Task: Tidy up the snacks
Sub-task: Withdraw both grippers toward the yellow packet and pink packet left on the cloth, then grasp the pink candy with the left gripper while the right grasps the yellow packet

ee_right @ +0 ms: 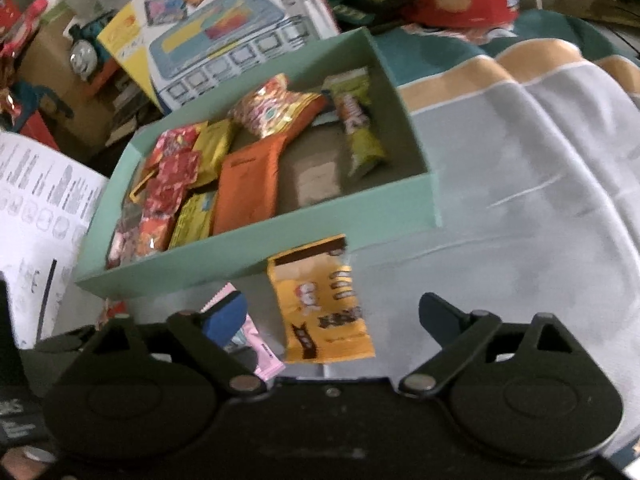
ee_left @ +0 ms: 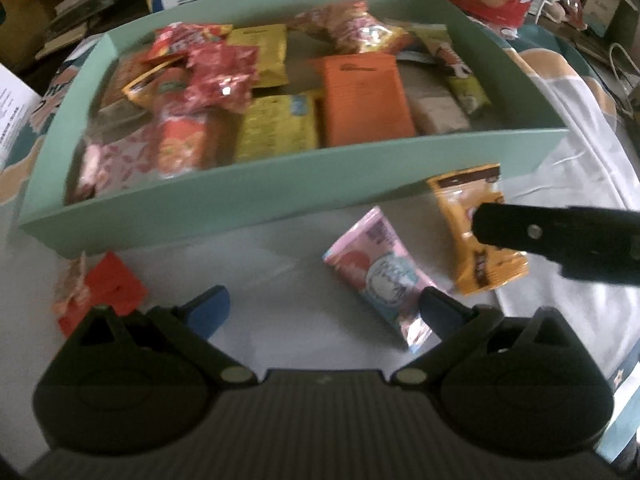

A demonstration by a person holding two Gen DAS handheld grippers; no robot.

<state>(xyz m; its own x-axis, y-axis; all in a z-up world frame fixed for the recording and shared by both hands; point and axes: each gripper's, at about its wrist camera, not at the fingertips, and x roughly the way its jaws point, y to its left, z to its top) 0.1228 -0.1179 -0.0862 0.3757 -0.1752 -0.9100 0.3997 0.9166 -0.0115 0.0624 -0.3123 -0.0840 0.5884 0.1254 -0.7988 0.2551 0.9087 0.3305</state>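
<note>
- Left gripper (ee_left: 326, 310) nearest the lens in left wrist view, jaws spread wide, nothing held, blue pads hanging over the grey cloth (ee_left: 280, 280)
- Pink snack packet (ee_left: 382, 280) lying flat on cloth, lower end just beside the right-hand blue pad, not clamped
- Yellow snack packet (ee_left: 466, 216) lying just right of the pink one, top end against the front wall of the green box (ee_left: 280, 196)
- Right gripper (ee_right: 332, 316) also wide open, empty; yellow packet (ee_right: 324, 304) lying between its fingers, pads not pressing on it
- One black finger of right gripper reaching in from the right in left wrist view, overlapping the yellow packet
- Pink packet (ee_right: 256, 344) partly hidden behind the left blue pad in right wrist view
- Green box holding many snacks: orange pouch (ee_left: 366, 98), yellow packs, red wrappers, a green bar
- Red packet (ee_left: 110, 286) loose on cloth near the box's front left corner
- Printed carton (ee_right: 224, 40) behind the box, white leaflet (ee_right: 40, 208) to its left
</note>
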